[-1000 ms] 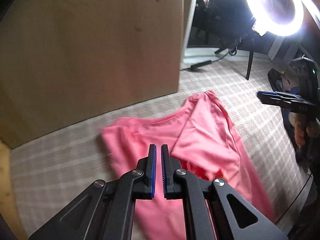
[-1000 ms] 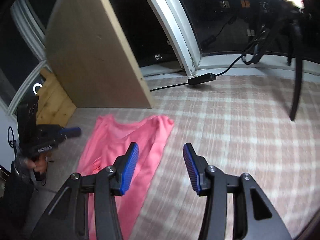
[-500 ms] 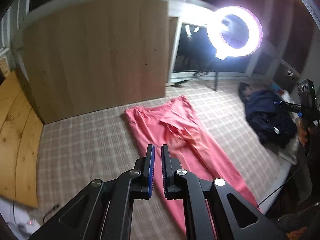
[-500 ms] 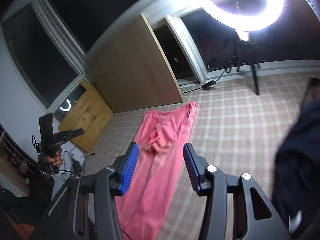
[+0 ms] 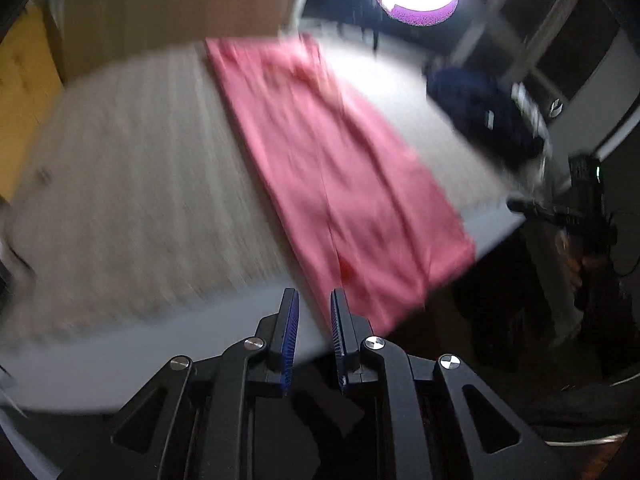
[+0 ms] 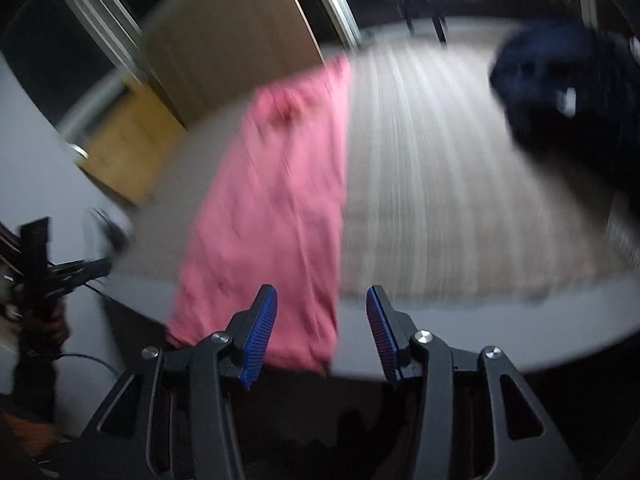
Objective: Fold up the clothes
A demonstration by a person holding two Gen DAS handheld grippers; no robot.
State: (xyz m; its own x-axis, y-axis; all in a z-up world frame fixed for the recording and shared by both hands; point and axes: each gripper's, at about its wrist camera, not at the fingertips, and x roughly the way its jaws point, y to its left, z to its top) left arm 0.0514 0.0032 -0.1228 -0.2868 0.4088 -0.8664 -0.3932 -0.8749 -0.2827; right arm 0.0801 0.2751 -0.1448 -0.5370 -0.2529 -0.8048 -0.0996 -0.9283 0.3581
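Both tongs were empty, left gripper (image 5: 313,334) opening and right gripper (image 6: 321,330) parted, hovering at the near hem of the pink garment (image 5: 340,168) lying lengthwise ahead, presumably to pinch its corners.

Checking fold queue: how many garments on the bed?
2: pink garment laid flat lengthwise, near end over the edge; dark blue heap at far right, possibly several pieces.
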